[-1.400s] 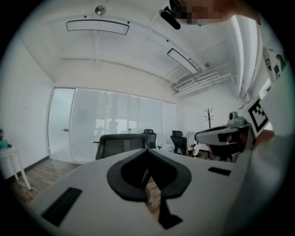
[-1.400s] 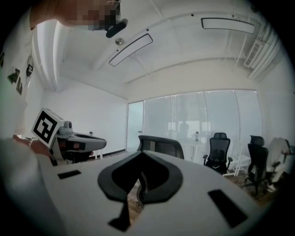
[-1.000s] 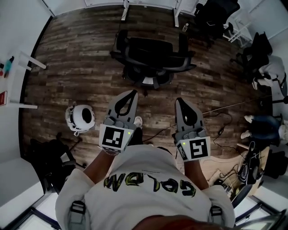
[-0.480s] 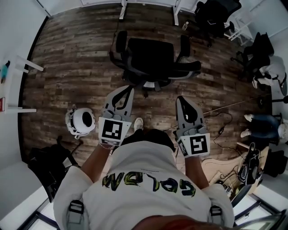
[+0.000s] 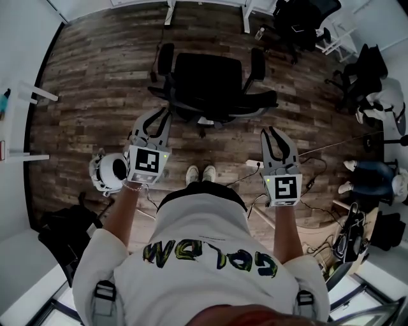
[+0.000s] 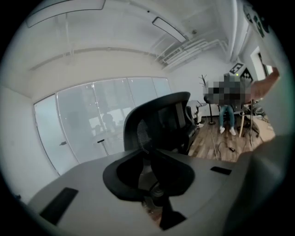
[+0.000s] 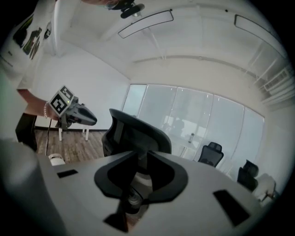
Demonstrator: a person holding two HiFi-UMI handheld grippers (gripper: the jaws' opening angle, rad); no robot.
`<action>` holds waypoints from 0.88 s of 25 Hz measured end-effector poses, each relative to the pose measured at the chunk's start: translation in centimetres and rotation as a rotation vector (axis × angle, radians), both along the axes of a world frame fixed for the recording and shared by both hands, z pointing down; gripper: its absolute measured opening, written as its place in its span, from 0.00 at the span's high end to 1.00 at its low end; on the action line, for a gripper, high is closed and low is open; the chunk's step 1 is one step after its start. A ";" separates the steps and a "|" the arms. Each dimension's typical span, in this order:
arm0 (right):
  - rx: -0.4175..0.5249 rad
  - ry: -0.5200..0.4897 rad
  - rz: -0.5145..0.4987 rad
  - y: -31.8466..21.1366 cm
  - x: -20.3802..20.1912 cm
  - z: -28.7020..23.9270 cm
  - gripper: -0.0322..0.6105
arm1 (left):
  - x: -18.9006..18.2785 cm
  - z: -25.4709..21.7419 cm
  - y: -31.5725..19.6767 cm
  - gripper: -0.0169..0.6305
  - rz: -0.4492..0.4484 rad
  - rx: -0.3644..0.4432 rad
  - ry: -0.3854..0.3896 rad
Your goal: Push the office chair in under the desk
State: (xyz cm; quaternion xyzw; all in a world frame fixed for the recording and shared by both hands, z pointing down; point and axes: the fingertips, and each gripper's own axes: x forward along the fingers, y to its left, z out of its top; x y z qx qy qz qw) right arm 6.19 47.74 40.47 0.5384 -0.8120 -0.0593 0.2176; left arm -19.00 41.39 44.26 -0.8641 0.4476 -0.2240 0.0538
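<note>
A black office chair (image 5: pixel 210 79) stands on the wood floor with its backrest toward me, a short way in front of the white desk legs (image 5: pixel 247 19) at the far edge. My left gripper (image 5: pixel 156 114) is held just off the chair's near left corner and touches nothing. My right gripper (image 5: pixel 275 132) hangs below the right armrest, apart from it. Both pairs of jaws are opening, with nothing between them. The chair's back (image 6: pixel 161 122) shows beyond the left gripper (image 6: pixel 147 156), and again as the chair back (image 7: pixel 133 131) past the right gripper (image 7: pixel 138 159).
A white round device (image 5: pixel 108 172) sits on the floor by my left hand. Cables (image 5: pixel 312 181) trail at the right. More black chairs (image 5: pixel 306 19) and a seated person (image 5: pixel 376 175) are at the right; a black bag (image 5: pixel 64 223) lies at lower left.
Both grippers have swung outward, the left one to the left and forward, the right one to the right. The chair has turned square to me. My shoes have come into view.
</note>
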 end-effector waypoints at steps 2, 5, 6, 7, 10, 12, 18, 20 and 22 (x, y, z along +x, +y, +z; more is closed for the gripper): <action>-0.026 0.053 -0.018 -1.0 1.5 1.3 0.81 | -0.4 1.5 -1.4 0.84 0.022 0.013 -0.103; -0.054 0.132 -0.044 -2.4 3.6 3.1 0.77 | -1.3 4.3 -3.4 0.75 0.068 0.006 -0.252; -0.063 0.156 -0.053 -2.9 4.2 3.7 0.77 | -1.8 5.3 -4.0 0.73 0.085 -0.006 -0.295; -0.074 0.182 -0.065 -3.4 4.7 4.4 0.75 | -2.2 6.4 -4.6 0.72 0.104 -0.019 -0.334; -0.112 0.271 -0.113 -4.9 5.7 6.4 0.71 | -3.5 9.0 -6.1 0.69 0.161 -0.048 -0.454; -0.144 0.342 -0.144 -5.7 6.0 7.8 0.68 | -4.2 10.5 -6.7 0.65 0.198 -0.066 -0.520; -0.209 0.550 -0.252 -8.7 7.6 13.8 0.60 | -4.4 14.1 -9.1 0.58 0.286 -0.097 -0.662; -0.241 0.575 -0.277 -9.5 7.6 15.5 0.56 | -4.5 15.0 -9.8 0.56 0.297 -0.103 -0.682; -0.265 0.594 -0.295 -10.3 7.5 16.7 0.55 | -4.4 15.2 -10.5 0.56 0.308 -0.090 -0.711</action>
